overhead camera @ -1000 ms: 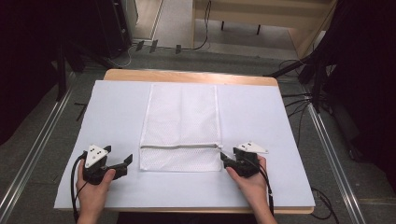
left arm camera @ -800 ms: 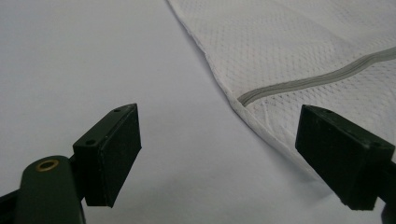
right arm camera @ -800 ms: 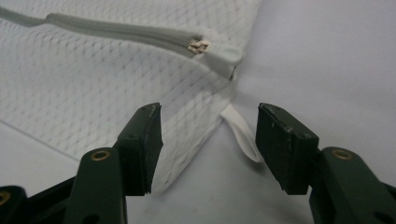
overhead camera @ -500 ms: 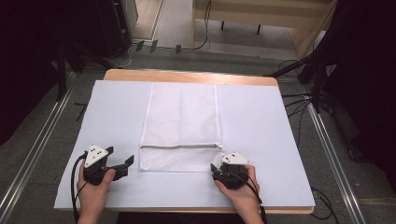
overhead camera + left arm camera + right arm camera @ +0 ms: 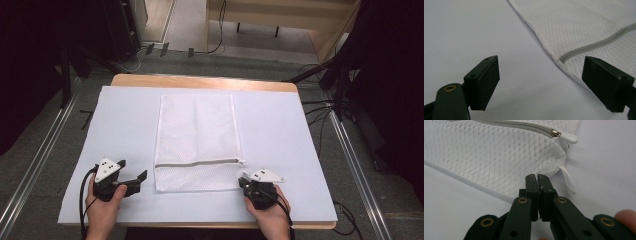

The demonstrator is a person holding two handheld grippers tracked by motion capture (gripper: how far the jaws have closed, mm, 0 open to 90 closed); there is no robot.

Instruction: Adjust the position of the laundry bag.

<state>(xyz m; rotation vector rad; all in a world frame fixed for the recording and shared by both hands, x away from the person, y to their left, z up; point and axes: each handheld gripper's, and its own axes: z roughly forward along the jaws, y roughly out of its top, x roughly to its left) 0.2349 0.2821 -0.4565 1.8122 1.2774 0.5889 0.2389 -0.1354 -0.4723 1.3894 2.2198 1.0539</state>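
White mesh laundry bag (image 5: pixel 197 142) lies flat mid-table, long axis running near-to-far. Grey zipper (image 5: pixel 197 163) crosses it left-right close to the near end, with the pull (image 5: pixel 570 138) at the right edge. A small white loop tab (image 5: pixel 569 180) hangs off the bag's near-right corner.

Right gripper (image 5: pixel 248 184) sits at that near-right corner. Its jaws have just been closing and now stand together, with the tips at the mesh edge. Cannot tell whether any fabric is pinched between them.

Left gripper (image 5: pixel 141 178) rests on the table by the near-left corner, jaws wide apart, holding nothing. In the left gripper view the bag's left edge runs between the jaws, and neither pad (image 5: pixel 484 83) presses on it.

The bag lies on a pale sheet (image 5: pixel 125 130) that covers the wooden table (image 5: pixel 200 81). Black cables (image 5: pixel 320 107) lie on the floor to the right, well apart from the bag. The space between the grippers and the bag is open.
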